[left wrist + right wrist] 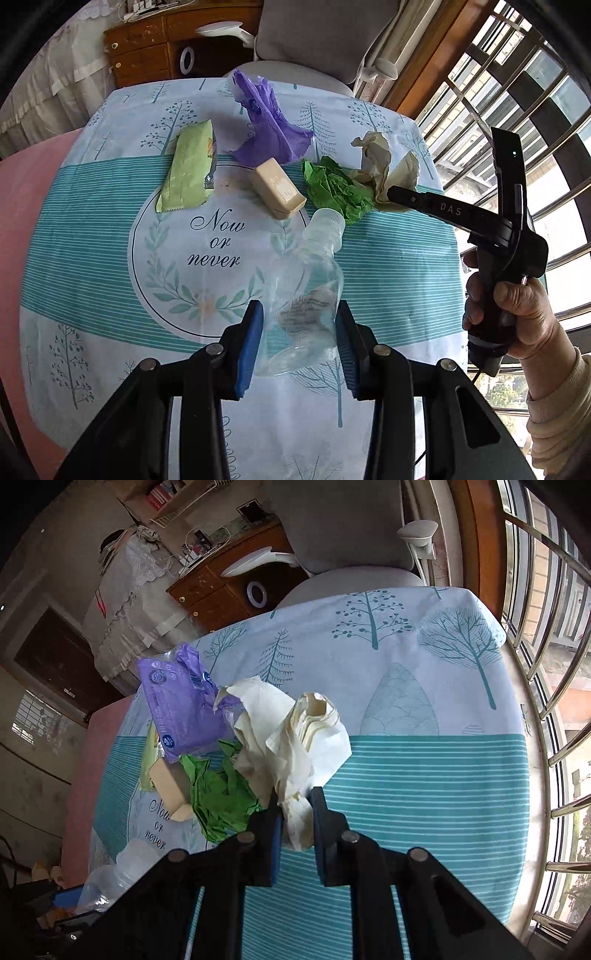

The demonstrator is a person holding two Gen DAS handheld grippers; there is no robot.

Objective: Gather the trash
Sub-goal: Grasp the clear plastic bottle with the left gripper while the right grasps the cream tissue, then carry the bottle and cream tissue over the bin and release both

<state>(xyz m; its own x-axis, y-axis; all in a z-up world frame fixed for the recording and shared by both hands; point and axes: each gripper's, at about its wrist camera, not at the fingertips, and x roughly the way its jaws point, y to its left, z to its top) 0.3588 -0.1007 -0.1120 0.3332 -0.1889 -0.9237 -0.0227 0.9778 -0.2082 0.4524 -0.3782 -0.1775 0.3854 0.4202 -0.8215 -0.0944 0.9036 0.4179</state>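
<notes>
Left gripper has its blue-padded fingers clamped on the lower body of the clear plastic bottle, white cap pointing away toward the far edge of the counter. The bottle sits just right of the "Now or never" circle printed on the tablecloth, and that circle is our landmark.

Over on the right, the right gripper is pinched tight on a fold of the crumpled cream paper; the fingers are nearly together with only the thin paper between them. From the left wrist view you can see that same gripper reaching in from the right, held by a hand in a cream sleeve, tip buried in the cream paper, which lies well right of the circle.

Just beside it, between the cream paper and the circle, is a crumpled green paper, touching the bottle cap. At the circle's upper right rim lies a small beige box. Beyond that, a purple wrapper near the counter's far edge. At the circle's upper left, a pale green packet lies flat.

Behind the counter stands a grey chair, with a wooden dresser off to its left.
</notes>
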